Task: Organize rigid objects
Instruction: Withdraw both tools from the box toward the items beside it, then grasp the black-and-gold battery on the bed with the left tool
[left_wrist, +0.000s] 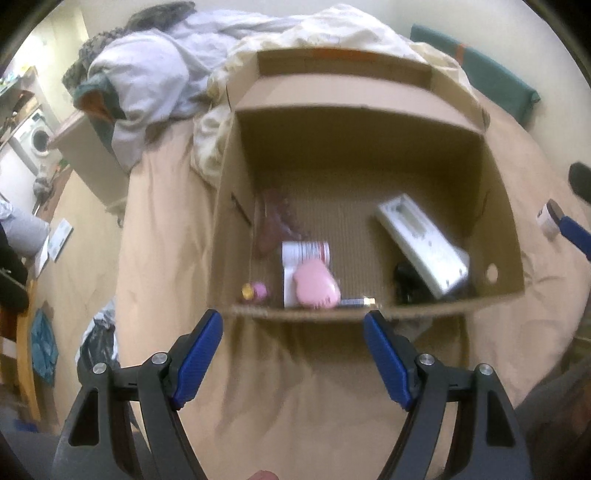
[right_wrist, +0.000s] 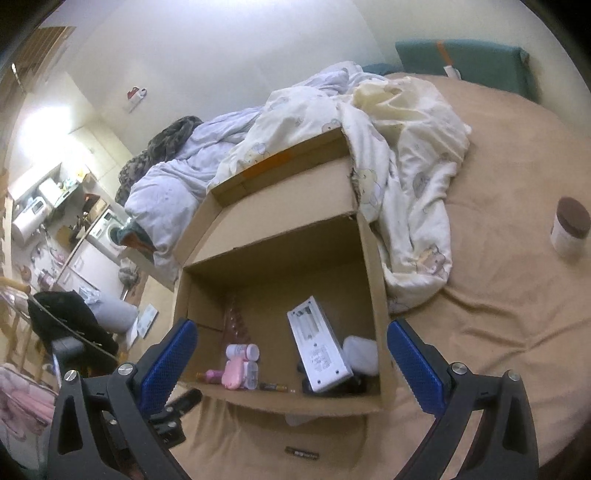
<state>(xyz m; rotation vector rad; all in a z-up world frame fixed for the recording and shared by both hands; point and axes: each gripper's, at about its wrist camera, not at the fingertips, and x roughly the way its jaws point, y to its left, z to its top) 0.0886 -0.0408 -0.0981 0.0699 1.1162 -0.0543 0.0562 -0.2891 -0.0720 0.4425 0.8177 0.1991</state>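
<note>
An open cardboard box (left_wrist: 351, 147) (right_wrist: 280, 269) stands on a tan bed sheet. It holds a white rectangular device (left_wrist: 421, 243) (right_wrist: 319, 347), a pink rounded object (left_wrist: 316, 286) (right_wrist: 233, 373), a white-and-red tube (left_wrist: 306, 253), a small pink bottle (left_wrist: 255, 291) and a battery (left_wrist: 358, 302). My left gripper (left_wrist: 293, 321) is open and empty, just in front of the box's near wall. My right gripper (right_wrist: 291, 328) is also open and empty, over the same wall. A white jar with a brown lid (right_wrist: 570, 227) (left_wrist: 546, 219) stands on the sheet to the right of the box.
A crumpled duvet (right_wrist: 406, 147) (left_wrist: 147, 74) lies behind the box and against its right side. A green cushion (right_wrist: 461, 62) sits at the far wall. A small dark flat item (right_wrist: 302, 452) lies on the sheet before the box. The bed's edge drops off at the left.
</note>
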